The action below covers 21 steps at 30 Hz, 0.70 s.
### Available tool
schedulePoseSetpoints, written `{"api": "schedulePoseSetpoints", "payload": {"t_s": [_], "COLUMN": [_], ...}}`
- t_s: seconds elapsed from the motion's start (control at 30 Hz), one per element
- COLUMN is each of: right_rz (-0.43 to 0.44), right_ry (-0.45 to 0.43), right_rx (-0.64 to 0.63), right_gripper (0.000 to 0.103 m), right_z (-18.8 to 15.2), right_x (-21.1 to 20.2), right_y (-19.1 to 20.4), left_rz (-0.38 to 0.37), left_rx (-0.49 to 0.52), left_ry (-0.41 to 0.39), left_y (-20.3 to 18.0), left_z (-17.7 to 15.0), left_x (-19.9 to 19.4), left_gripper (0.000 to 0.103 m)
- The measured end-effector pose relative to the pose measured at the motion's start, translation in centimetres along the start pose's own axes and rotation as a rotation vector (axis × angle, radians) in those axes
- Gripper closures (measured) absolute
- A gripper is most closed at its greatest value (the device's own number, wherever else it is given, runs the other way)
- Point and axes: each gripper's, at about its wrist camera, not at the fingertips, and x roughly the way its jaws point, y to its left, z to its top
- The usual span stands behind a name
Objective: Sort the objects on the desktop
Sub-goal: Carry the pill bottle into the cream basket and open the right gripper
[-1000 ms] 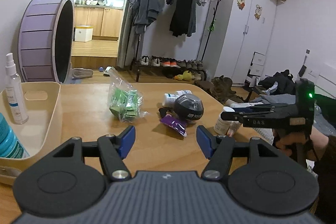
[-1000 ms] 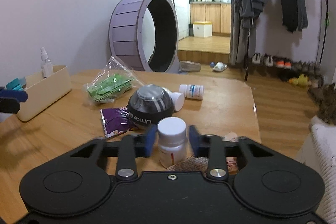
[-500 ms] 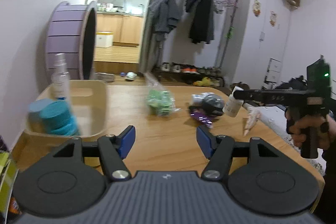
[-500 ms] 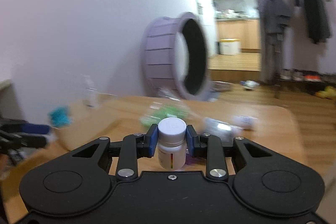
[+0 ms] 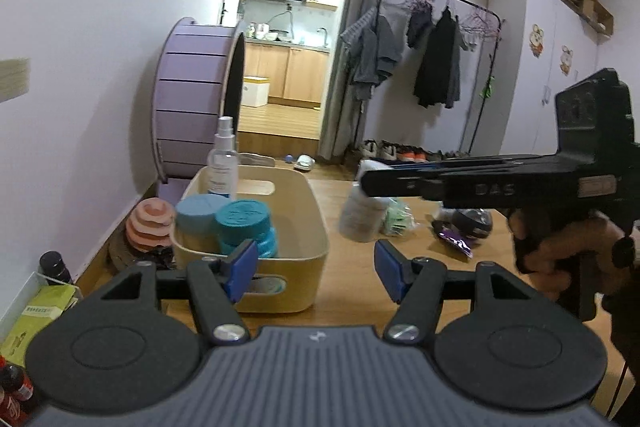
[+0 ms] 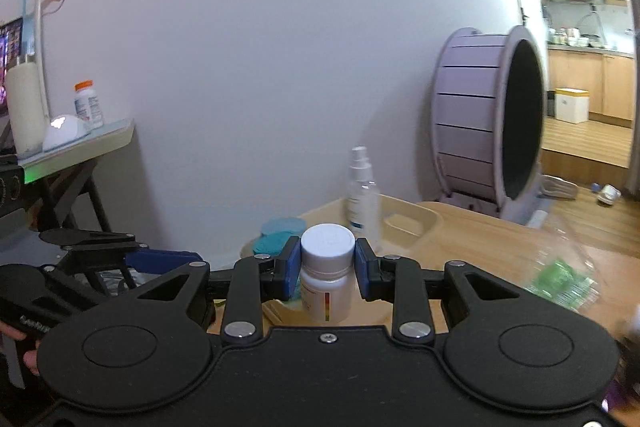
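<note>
The right gripper (image 6: 328, 267) carries the white pill bottle (image 6: 327, 273), jaws clamped on its cap, above the tabletop (image 5: 352, 291) just beside the beige bin (image 5: 296, 267). The left gripper (image 5: 314, 271) hangs empty, jaws wide apart. Step in hand: transport. Next: position over the bin's free space, lower, release.

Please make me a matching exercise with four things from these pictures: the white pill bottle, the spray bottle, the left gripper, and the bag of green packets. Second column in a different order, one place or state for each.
Things:
1. white pill bottle
2. spray bottle
3. left gripper
4. bag of green packets

Places or states:
A. open, holding nothing
B. lying on the wooden table
C. clamped in the right gripper
D. standing upright in the beige bin

Pairs: 1-C, 2-D, 3-A, 4-B
</note>
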Motion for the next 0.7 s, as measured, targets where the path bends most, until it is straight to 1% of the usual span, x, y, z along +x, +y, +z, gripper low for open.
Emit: {"api": "schedulePoseSetpoints", "payload": {"t_s": [0.17,0.33,0.37,0.4,0.47,0.5,0.63,0.7], "right_rz": [0.013,0.012,0.006,0.000,-0.008,-0.009,-0.044,-0.076], "right_ry": [0.020,0.102,0.099,0.088,0.064,0.051,0.014,0.002], "right_rx": [-0.004,-0.055,-0.061,-0.062,-0.061,-0.056,-0.045,-0.039], "right_gripper": [0.075,0.074,0.072,0.068,0.055,0.054,0.053,0.053], "right_z": [0.5,0.2,0.2,0.3,0.3,0.4,0.5,0.2], "right_x": [2.6,4.1,4.1,3.8,3.1,2.6,-0.5,-2.5], "right_y": [0.3,1.4,1.6,1.6,1.8,1.7,0.7,-0.2], "left_rz": [0.016,0.024,0.027,0.031,0.029,0.025,0.022,0.015], "left_rx": [-0.036,-0.045,-0.044,-0.043,-0.044,-0.044,-0.034,-0.031], "left_ry": [-0.017,-0.010,-0.008,-0.007,-0.006,-0.006,0.000,0.004], "left_y": [1.1,1.4,1.4,1.4,1.4,1.3,0.9,0.7], "left_z": [0.1,0.1,0.1,0.1,0.1,0.0,0.0,-0.1], "left_x": [-0.4,-0.3,-0.3,-0.2,-0.3,-0.3,-0.1,0.0], "left_gripper": [0.040,0.040,0.040,0.040,0.040,0.040,0.040,0.040]}}
